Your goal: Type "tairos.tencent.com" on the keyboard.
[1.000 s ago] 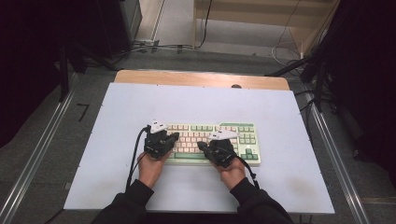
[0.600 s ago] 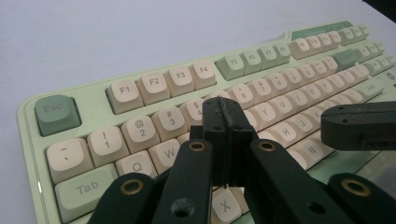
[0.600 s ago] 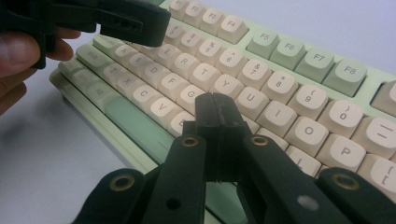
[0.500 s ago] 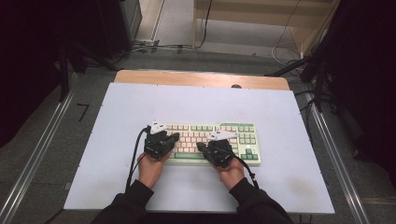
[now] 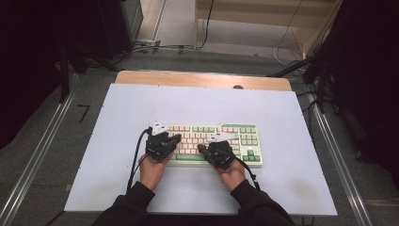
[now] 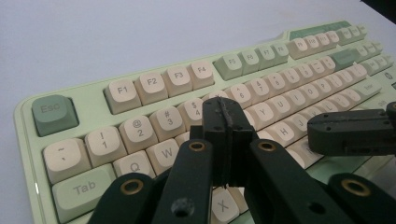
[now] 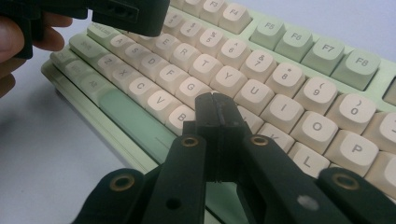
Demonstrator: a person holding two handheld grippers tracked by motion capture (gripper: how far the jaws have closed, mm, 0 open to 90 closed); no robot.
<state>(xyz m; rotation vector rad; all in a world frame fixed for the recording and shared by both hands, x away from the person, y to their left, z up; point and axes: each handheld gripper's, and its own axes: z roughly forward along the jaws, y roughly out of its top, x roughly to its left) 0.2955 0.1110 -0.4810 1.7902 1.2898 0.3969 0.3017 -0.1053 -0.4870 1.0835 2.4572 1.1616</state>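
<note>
A pale green keyboard with cream keys lies in the middle of the white table top. My left gripper hovers over its left half, jaws pressed together with nothing between them, tips above the number and upper letter rows. My right gripper is over the middle letter keys, also shut and empty, tips above the H and B keys. In the left gripper view the right gripper's black body reaches in from the right. The keyboard runs across the right gripper view, with the left gripper's body at the top left.
The white table top has bare room all around the keyboard. A wooden strip runs along its far edge. Metal rails flank both sides, with cables on the floor beyond. A black cable trails from the left gripper.
</note>
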